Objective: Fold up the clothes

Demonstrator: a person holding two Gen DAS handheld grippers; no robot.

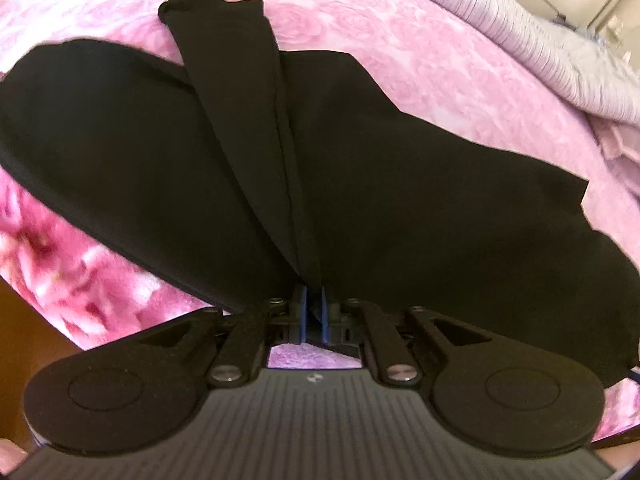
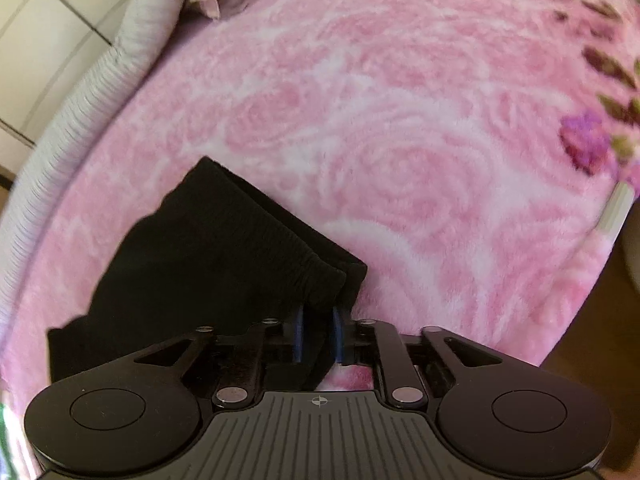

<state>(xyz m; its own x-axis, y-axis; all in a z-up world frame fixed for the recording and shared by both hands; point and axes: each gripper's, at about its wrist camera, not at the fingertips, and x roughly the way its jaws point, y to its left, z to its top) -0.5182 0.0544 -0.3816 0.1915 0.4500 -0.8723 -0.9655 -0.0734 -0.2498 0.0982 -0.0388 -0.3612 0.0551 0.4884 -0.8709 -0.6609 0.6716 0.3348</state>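
Observation:
A black garment (image 1: 400,180) lies spread on a pink rose-patterned blanket (image 1: 400,32). A long fold of it (image 1: 240,92) runs as a raised ridge from the far side straight into my left gripper (image 1: 314,308), whose blue pads pinch the cloth. In the right wrist view the garment's gathered elastic waistband (image 2: 272,232) lies flat on the blanket (image 2: 400,120). My right gripper (image 2: 318,320) stands at the waistband's near corner, its blue pads apart with black cloth lying loosely between them.
Striped grey bedding (image 1: 540,40) is bunched along the blanket's far right edge, and it borders the left edge (image 2: 80,100) in the right wrist view. Beyond it is a pale tiled floor (image 2: 48,20). The bed's edge drops to brown floor (image 2: 592,352) at right.

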